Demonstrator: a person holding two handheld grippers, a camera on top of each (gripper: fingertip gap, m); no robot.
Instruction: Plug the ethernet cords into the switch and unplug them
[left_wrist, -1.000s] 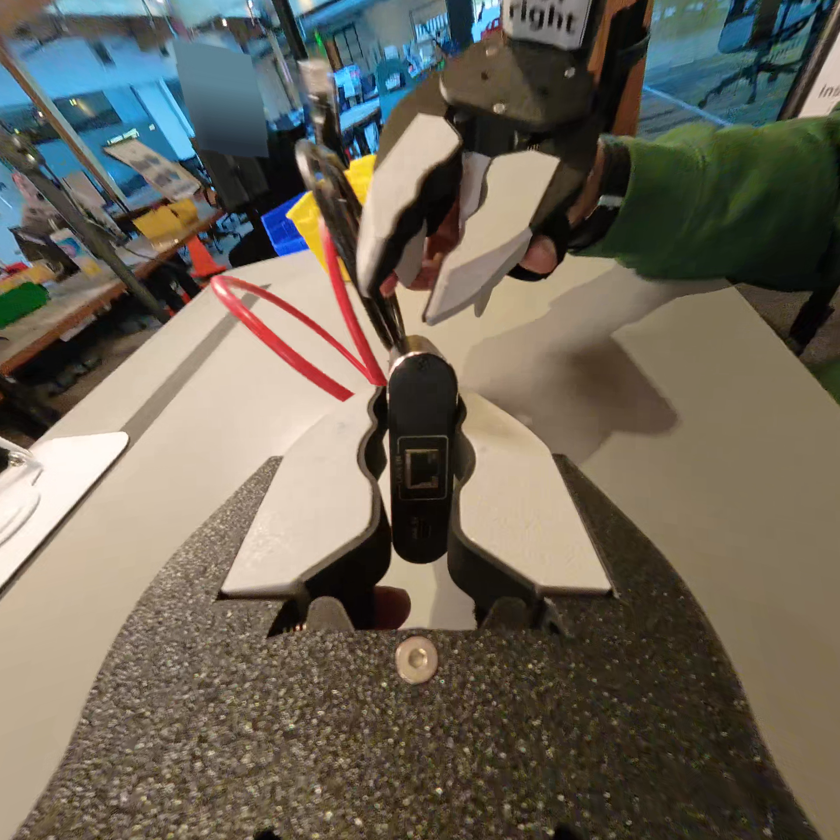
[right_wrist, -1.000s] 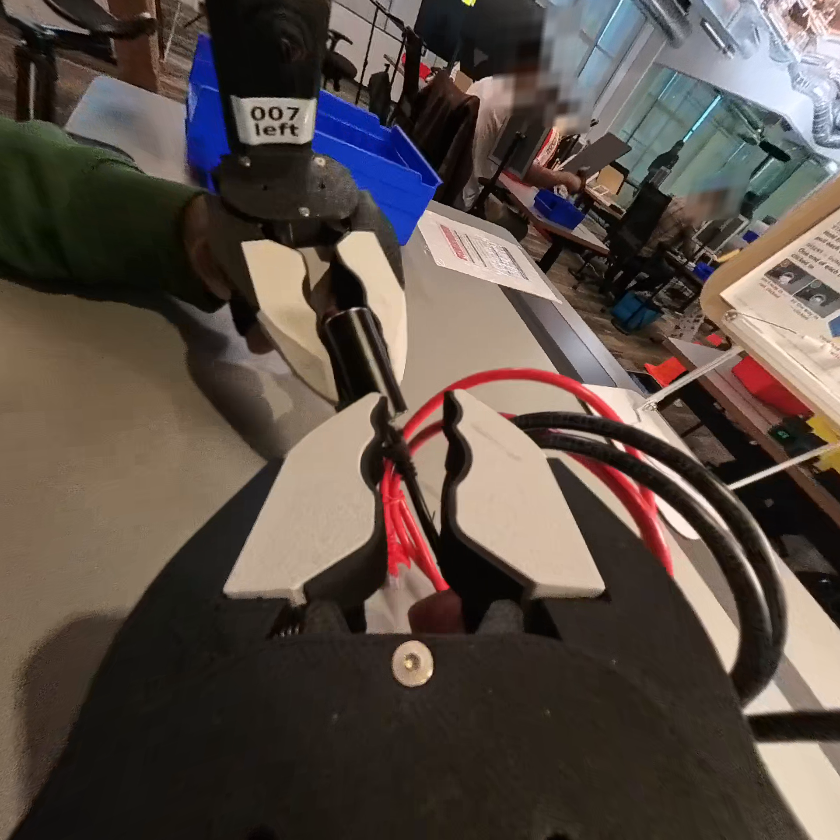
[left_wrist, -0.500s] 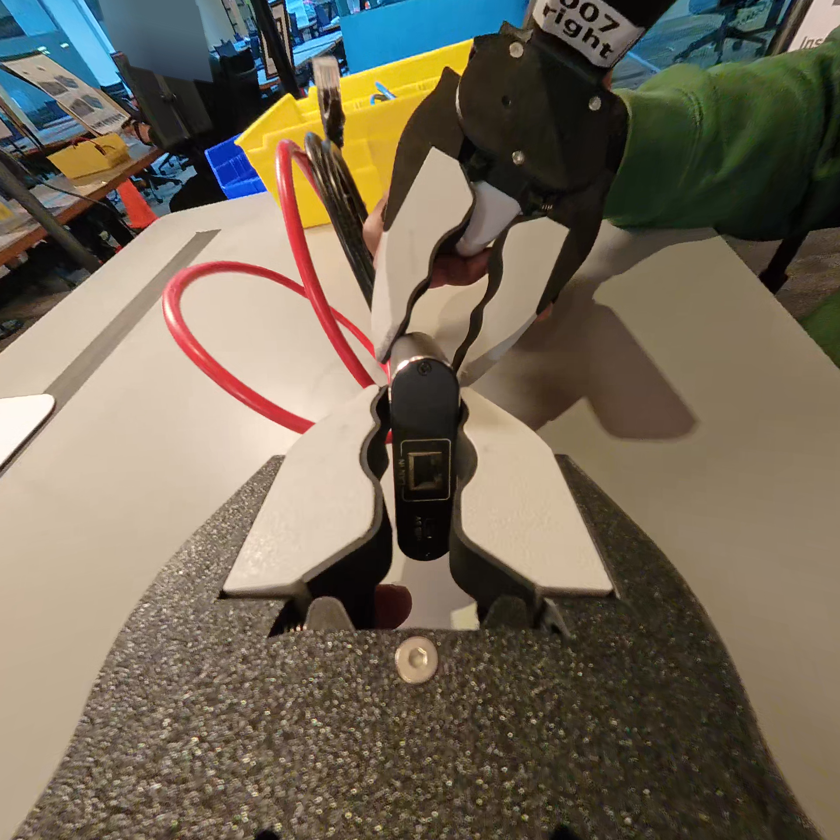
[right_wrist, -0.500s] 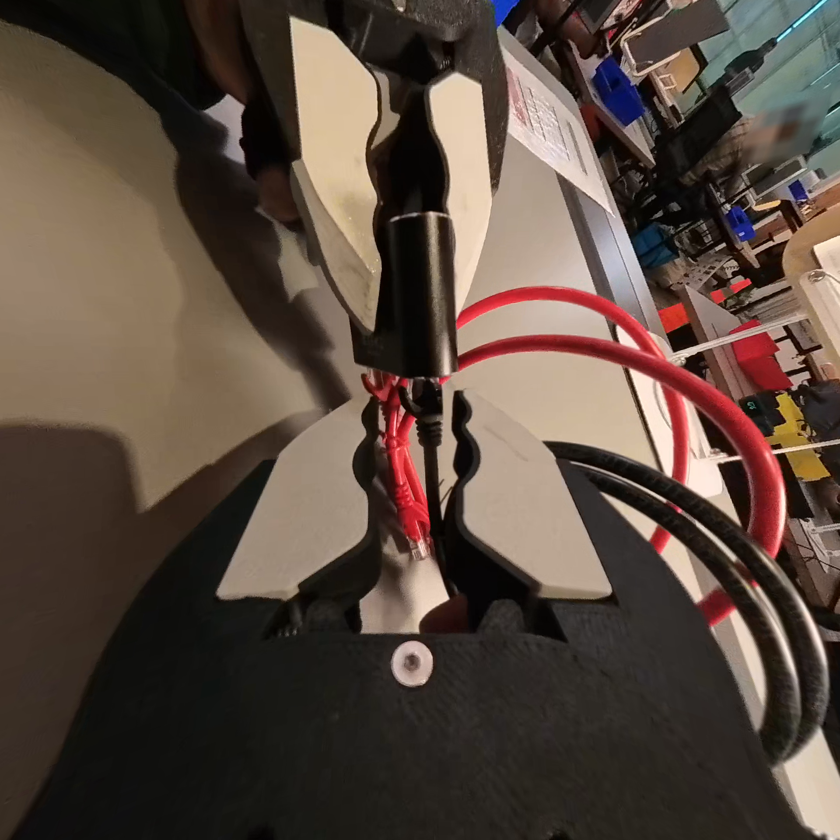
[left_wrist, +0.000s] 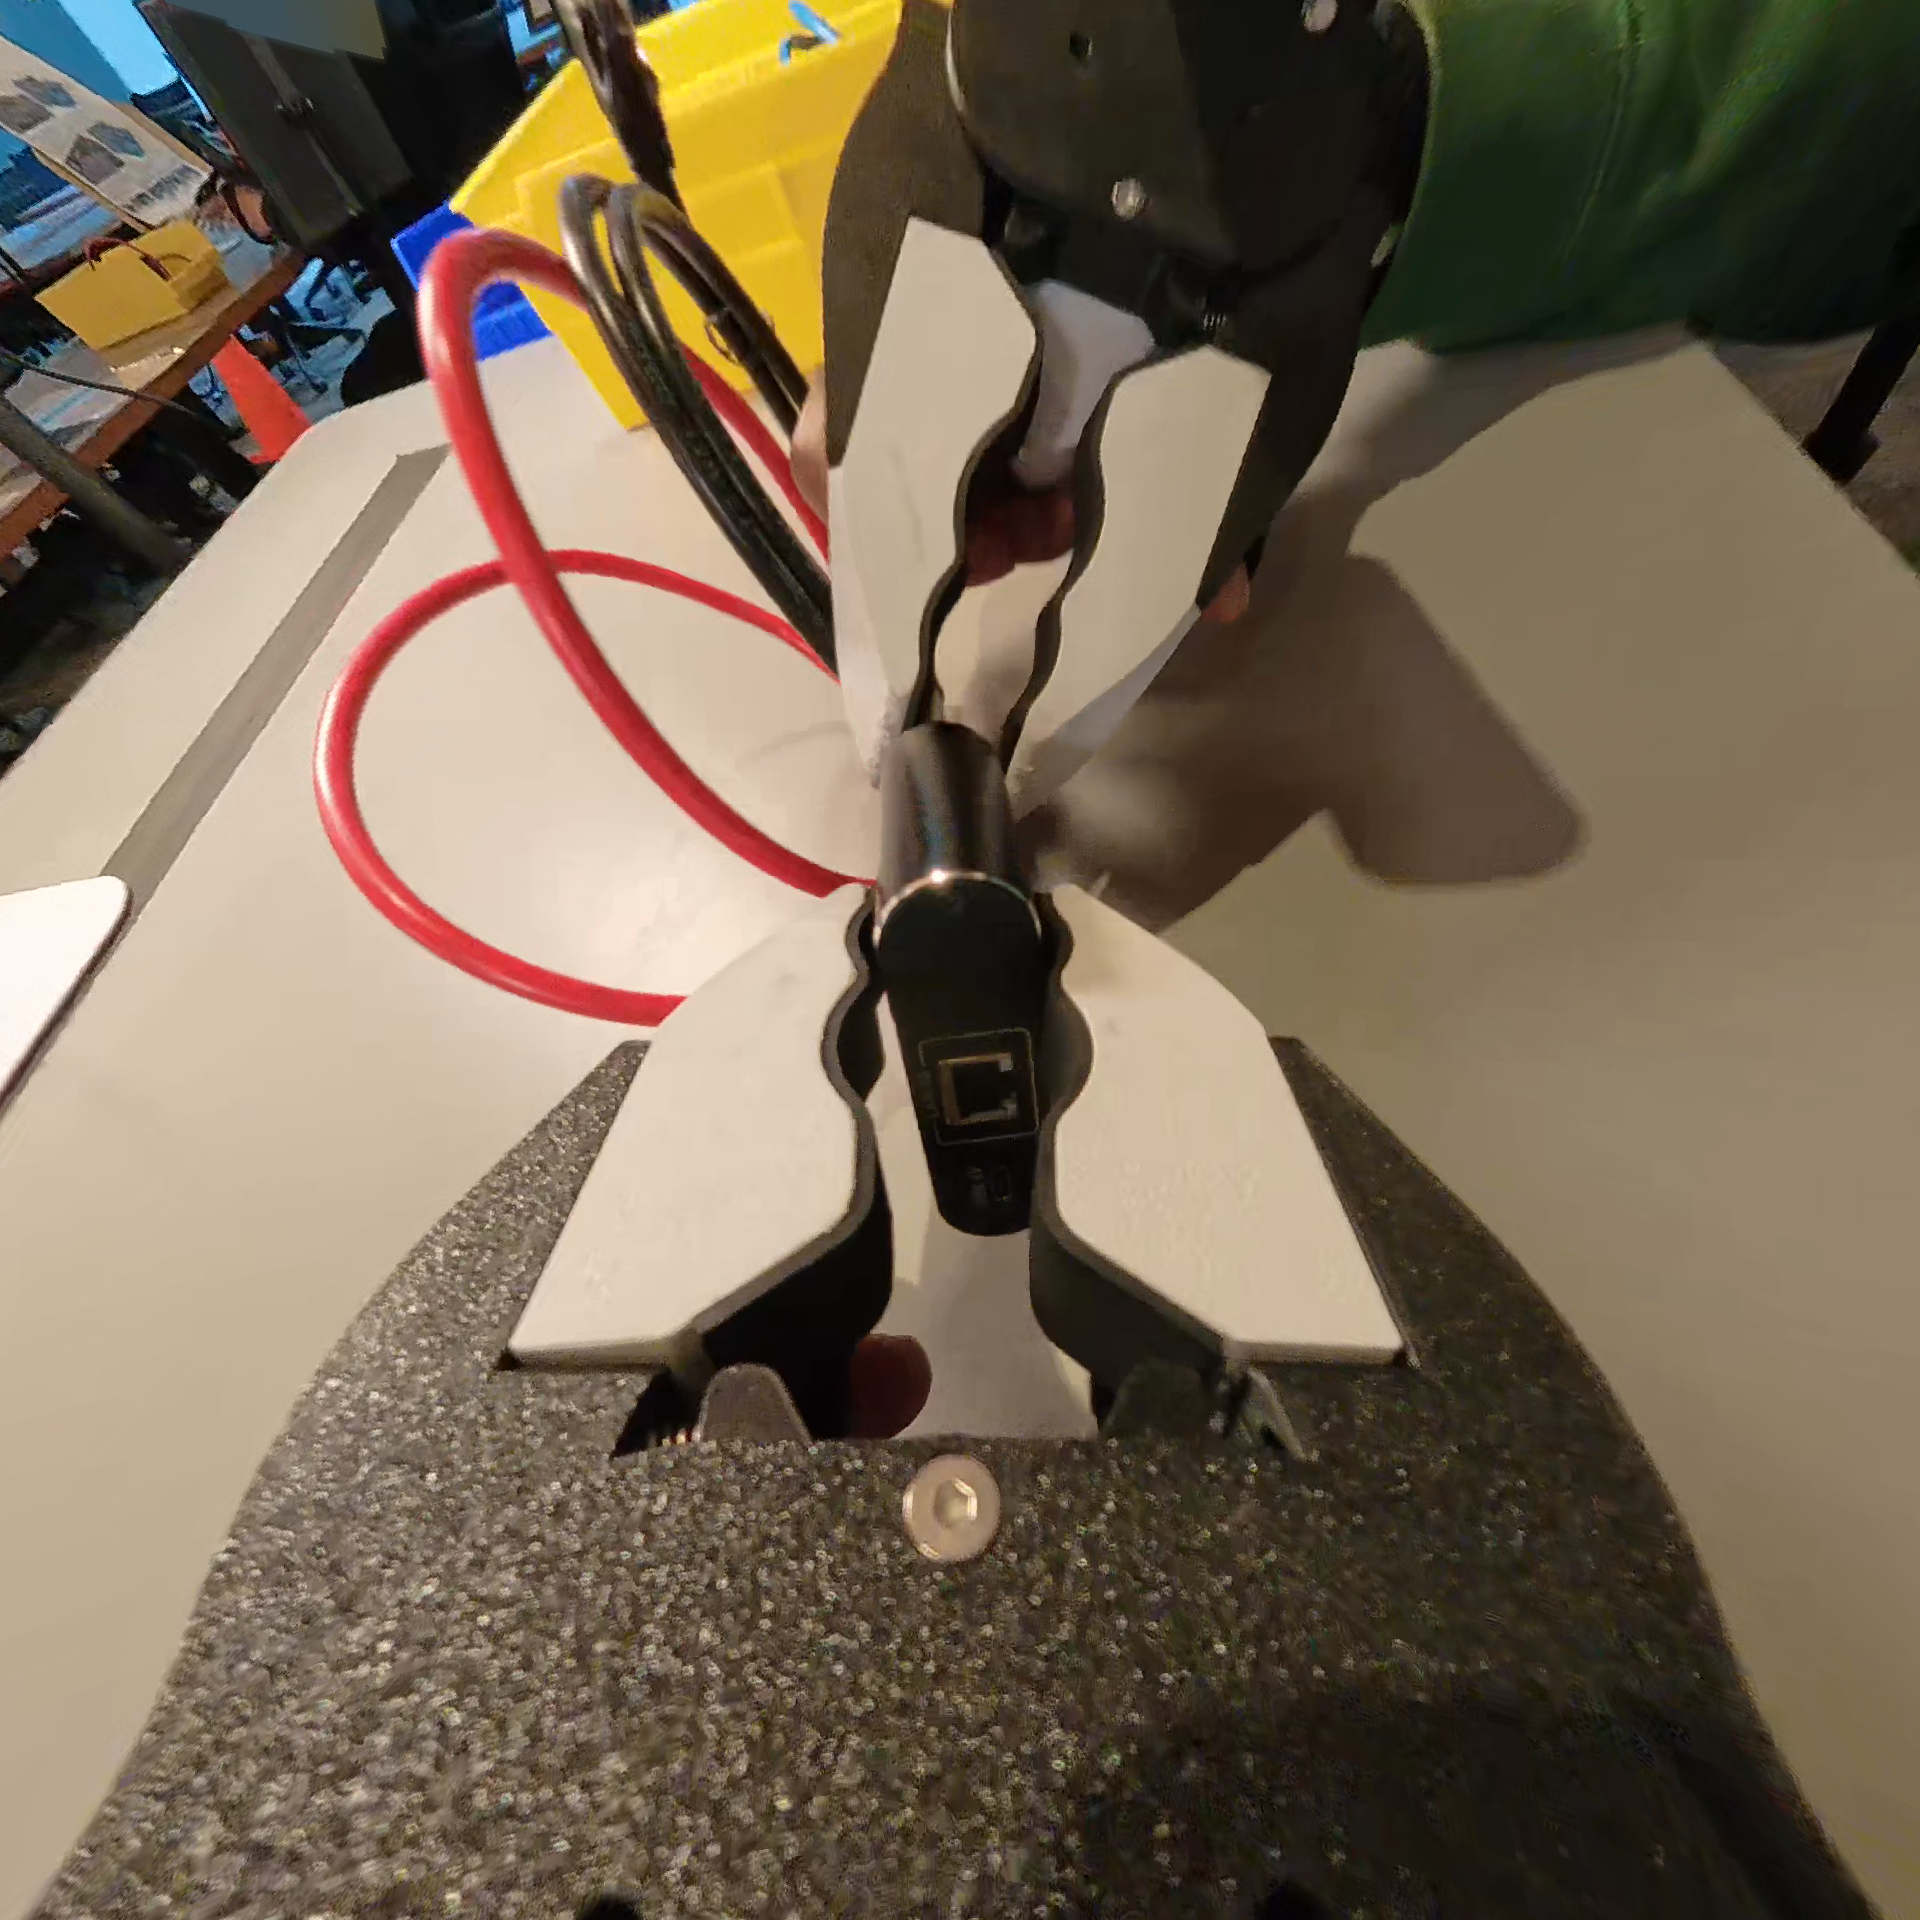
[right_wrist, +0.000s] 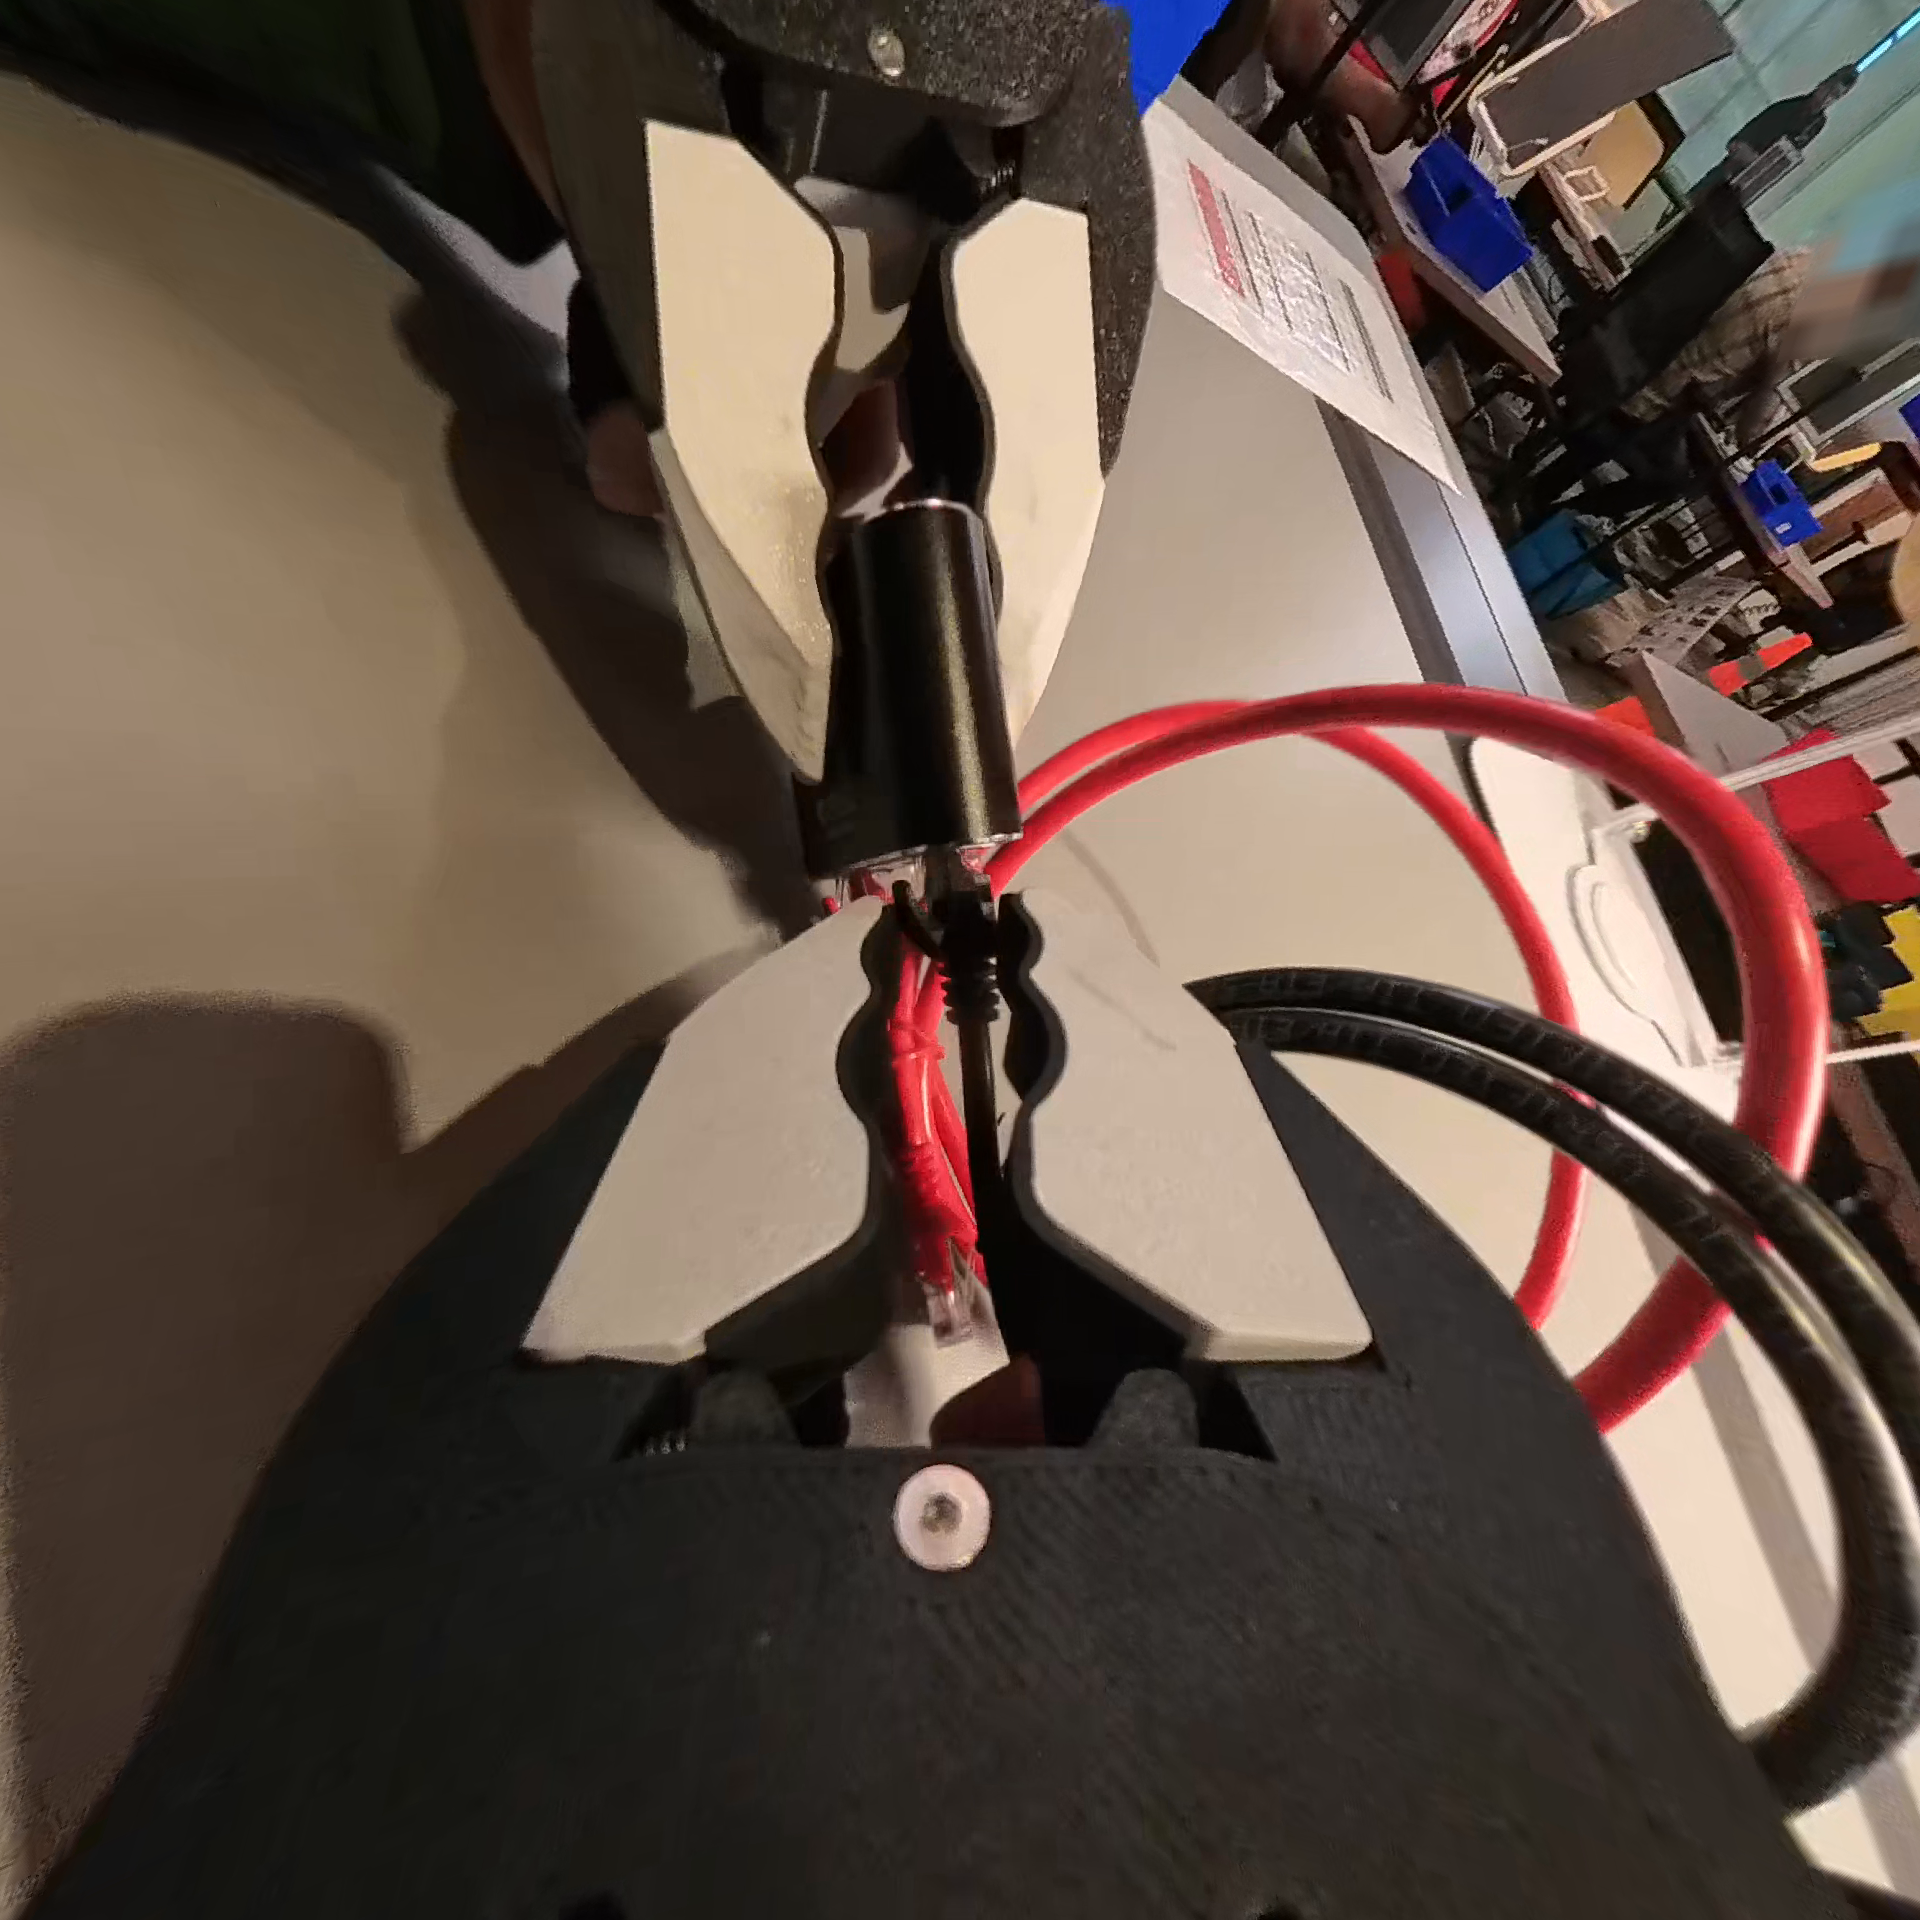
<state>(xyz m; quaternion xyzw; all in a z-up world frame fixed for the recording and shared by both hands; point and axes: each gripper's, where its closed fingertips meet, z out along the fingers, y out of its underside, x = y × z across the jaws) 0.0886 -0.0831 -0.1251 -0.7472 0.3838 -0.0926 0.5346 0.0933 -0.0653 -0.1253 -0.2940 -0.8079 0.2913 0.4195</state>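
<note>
My left gripper (left_wrist: 956, 925) is shut on a small black switch (left_wrist: 961, 1081) and holds it above the grey table (left_wrist: 1558, 1039), with one port facing the camera. My right gripper (right_wrist: 948, 920) faces it, and its fingertips are closed on the black cord's plug (right_wrist: 966, 935) at the switch's far end (right_wrist: 914, 675). A tied red cord bundle (right_wrist: 920, 1101) also lies between these fingers. A clear plug of the red cord (right_wrist: 883, 862) sits in the switch beside the black one. The red cord (left_wrist: 353, 790) and the black cord (left_wrist: 707, 416) loop off to the side.
A yellow bin (left_wrist: 727, 135) and a blue bin (left_wrist: 447, 239) stand at the table's far edge. A printed sheet (right_wrist: 1309, 301) and a white plate (left_wrist: 42, 956) lie on the table. A green sleeve (left_wrist: 1662, 156) reaches in from the right. Cluttered benches stand behind. My two grippers' fingertips are within a few centimetres of each other. The white plate (left_wrist: 42, 956) is about equally far from each gripper, around 40 centimeters.
My right gripper has come up to the switch's end. Its jaws widened, then narrowed on the black plug. The left gripper kept its hold on the switch and tilted it a little.
</note>
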